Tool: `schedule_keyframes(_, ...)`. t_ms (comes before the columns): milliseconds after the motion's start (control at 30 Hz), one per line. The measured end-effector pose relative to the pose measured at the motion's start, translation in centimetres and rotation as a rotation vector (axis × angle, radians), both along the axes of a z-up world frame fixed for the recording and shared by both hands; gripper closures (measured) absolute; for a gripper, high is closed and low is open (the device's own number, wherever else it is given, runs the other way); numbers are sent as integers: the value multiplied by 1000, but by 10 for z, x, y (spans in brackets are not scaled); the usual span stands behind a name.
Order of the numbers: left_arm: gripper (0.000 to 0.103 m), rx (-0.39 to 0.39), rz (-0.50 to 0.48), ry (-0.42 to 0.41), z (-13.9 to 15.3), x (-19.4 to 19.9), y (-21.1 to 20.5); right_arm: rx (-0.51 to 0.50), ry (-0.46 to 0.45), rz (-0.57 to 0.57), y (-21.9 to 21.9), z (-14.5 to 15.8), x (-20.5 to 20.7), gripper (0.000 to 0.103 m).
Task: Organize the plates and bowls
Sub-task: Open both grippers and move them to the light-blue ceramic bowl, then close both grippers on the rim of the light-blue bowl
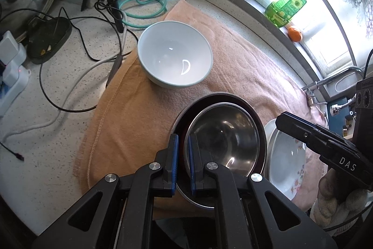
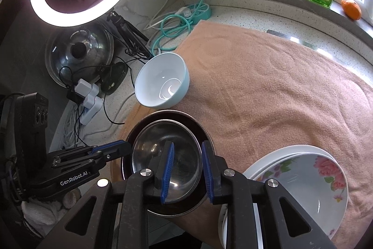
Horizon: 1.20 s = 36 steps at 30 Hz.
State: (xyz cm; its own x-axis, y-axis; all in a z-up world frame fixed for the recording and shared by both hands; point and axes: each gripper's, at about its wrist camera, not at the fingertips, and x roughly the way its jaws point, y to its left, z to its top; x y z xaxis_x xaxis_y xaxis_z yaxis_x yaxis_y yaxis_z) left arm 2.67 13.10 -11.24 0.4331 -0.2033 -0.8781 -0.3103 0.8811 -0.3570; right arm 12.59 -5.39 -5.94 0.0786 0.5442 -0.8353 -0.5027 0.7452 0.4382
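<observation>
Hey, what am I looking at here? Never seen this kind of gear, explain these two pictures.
A person holds a two-finger tool in each hand; each picture comes from a fisheye camera on one tool, looking along its fingers. The left tool is clamped on the rim of a dark bowl with a steel bowl nested inside. The right tool stands open, gripping nothing, over the steel bowl's edge. On the towel also sit a pale blue bowl and stacked plates, top one flowered.
</observation>
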Motion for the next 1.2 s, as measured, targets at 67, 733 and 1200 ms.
schedule_keyframes(67,97,-6,20,-6,2,0,7,13,-4,-7,-1,3,4,81)
schedule_keyframes(733,94,-40,174,-25,0,23,66,43,38,-3,30,-5,54,75)
schedule_keyframes(1200,94,-56,192,6,-17,57,77,64,151,-3,65,-34,91,74)
